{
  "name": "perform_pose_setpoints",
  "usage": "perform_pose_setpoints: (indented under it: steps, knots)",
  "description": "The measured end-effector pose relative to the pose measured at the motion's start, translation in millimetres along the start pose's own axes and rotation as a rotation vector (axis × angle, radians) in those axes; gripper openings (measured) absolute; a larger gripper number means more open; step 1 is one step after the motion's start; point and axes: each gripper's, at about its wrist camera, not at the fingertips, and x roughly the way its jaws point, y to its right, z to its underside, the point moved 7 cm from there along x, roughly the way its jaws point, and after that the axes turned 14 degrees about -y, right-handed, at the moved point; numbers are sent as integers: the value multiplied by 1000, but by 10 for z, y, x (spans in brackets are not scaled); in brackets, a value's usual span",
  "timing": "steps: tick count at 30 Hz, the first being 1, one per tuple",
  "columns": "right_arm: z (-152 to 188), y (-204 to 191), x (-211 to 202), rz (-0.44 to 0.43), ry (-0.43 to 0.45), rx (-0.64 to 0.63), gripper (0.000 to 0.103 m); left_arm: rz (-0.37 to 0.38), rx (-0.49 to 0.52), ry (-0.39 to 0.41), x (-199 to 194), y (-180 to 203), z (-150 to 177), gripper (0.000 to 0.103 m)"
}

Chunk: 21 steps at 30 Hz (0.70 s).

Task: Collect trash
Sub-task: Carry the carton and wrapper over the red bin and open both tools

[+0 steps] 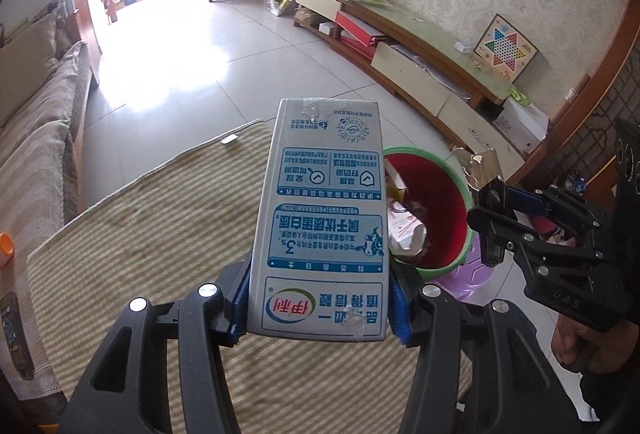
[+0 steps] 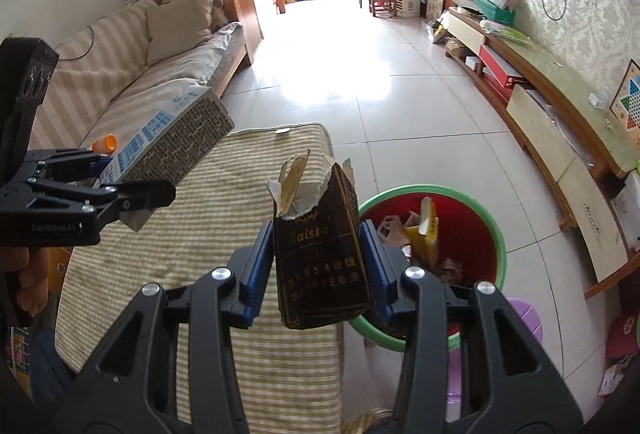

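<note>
My left gripper [image 1: 318,308] is shut on a grey-blue milk carton [image 1: 320,209] and holds it above the striped cloth [image 1: 140,218], left of the bin. The carton also shows in the right wrist view [image 2: 176,145]. My right gripper [image 2: 318,274] is shut on a torn dark brown cigarette pack [image 2: 320,254], held beside the bin's left rim. In the left wrist view the right gripper [image 1: 490,211] shows the pack's torn top [image 1: 476,165]. A red bin with a green rim [image 2: 492,226] holds several paper scraps; it also shows in the left wrist view [image 1: 448,201].
The bin stands on a purple stool [image 2: 528,318]. A striped sofa [image 2: 132,81] runs along the left, with an orange-capped bottle [image 2: 105,143] near it. A long TV cabinet [image 2: 560,121] lines the right wall. Tiled floor [image 2: 360,73] lies beyond the cloth.
</note>
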Motion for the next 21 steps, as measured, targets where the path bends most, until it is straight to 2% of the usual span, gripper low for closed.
perform_pose_setpoints:
  steps: [10, 21]
  knots:
    - [-37, 871, -15, 25, 3, 121, 42, 95, 55, -23, 394, 732, -335, 50]
    - [-19, 1294, 127, 19, -19, 184, 44, 116, 89, -70, 797, 1194, -597, 51]
